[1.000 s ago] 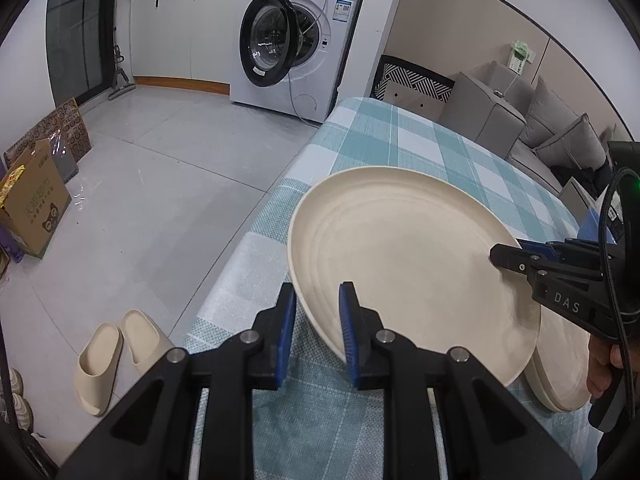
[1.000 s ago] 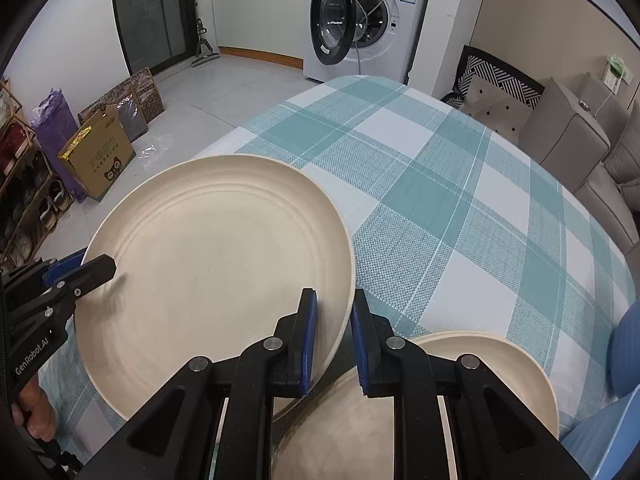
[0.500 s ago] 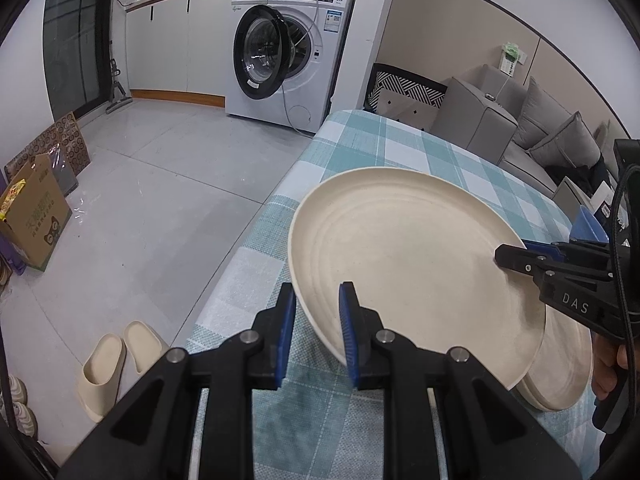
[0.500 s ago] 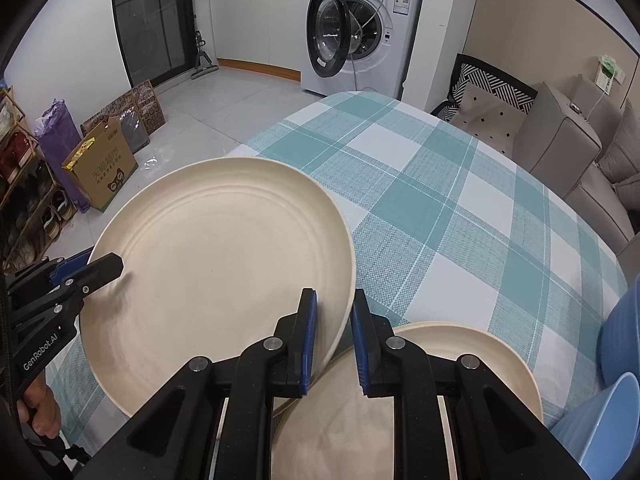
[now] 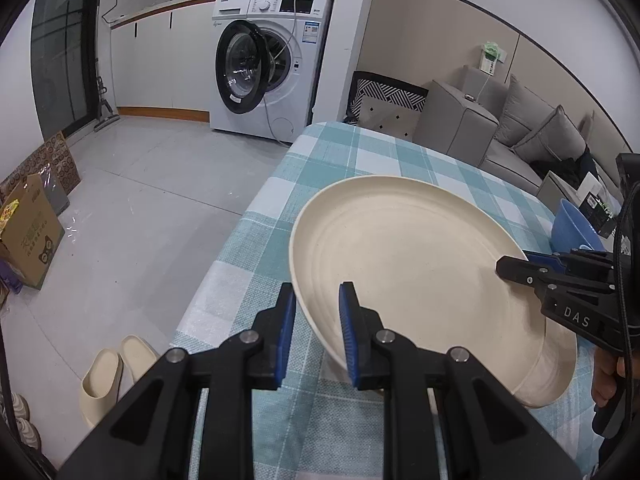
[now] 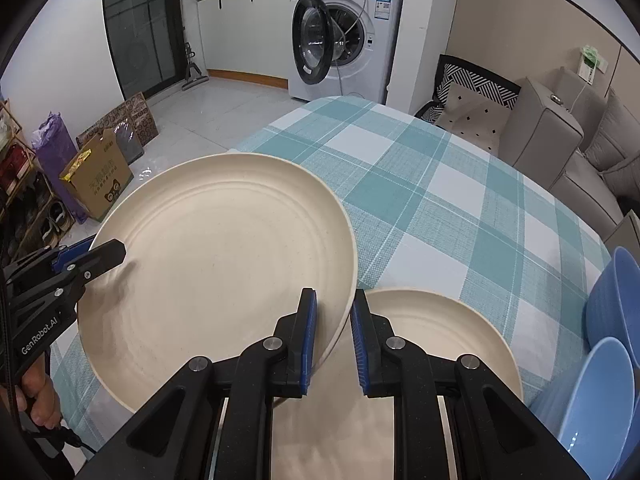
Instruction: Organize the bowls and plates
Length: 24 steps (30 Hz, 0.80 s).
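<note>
Gripping opposite rims, both claws (image 5: 316, 320) (image 6: 333, 330) hold the plate (image 6: 216, 256) between them.

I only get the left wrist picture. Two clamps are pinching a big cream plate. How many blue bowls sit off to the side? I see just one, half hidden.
Observer: Two blue bowls, close together at the table's right edge.
Operator: What is under the lifted plate?
Observer: A second cream plate lying flat on the cloth; the held plate overlaps its left part.
Operator: Anything on the floor I miss?
Observer: A purple bag beside the cardboard box.
</note>
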Motion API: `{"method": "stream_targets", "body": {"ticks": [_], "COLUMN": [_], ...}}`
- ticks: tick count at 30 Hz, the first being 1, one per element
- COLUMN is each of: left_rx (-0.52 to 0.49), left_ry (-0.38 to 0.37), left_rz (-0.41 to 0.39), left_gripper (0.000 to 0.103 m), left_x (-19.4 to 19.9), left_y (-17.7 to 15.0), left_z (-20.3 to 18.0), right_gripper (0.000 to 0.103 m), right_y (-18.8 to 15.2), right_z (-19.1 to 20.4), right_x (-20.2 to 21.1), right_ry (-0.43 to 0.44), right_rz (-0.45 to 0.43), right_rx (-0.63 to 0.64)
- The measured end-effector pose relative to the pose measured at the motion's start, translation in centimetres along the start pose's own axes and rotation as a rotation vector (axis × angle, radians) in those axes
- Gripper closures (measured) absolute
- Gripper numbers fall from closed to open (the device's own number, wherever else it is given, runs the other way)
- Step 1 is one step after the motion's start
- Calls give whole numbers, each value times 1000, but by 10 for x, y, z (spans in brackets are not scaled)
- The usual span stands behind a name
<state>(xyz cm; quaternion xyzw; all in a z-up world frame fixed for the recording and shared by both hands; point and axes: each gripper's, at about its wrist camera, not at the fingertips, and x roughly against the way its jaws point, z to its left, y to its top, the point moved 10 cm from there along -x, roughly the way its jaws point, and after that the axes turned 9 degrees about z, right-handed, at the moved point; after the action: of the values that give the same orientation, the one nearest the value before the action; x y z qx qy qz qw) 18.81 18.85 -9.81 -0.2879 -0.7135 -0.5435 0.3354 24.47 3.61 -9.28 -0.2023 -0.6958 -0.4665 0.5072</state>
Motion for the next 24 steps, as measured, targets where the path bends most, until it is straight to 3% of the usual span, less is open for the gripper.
{"method": "stream_targets", "body": {"ticks": [24], "left_rx": [-121], "left_ry": [-40], "left_rz": [-27], "left_gripper": [83], "left_x": [18], "left_y": [-4], "left_z": [-63], "right_gripper": [86], "right_y": [-54], "right_z": [-46], "right_x": [46], "right_ry": [-29], "right_rz": [-48], "right_rx": [-110]}}
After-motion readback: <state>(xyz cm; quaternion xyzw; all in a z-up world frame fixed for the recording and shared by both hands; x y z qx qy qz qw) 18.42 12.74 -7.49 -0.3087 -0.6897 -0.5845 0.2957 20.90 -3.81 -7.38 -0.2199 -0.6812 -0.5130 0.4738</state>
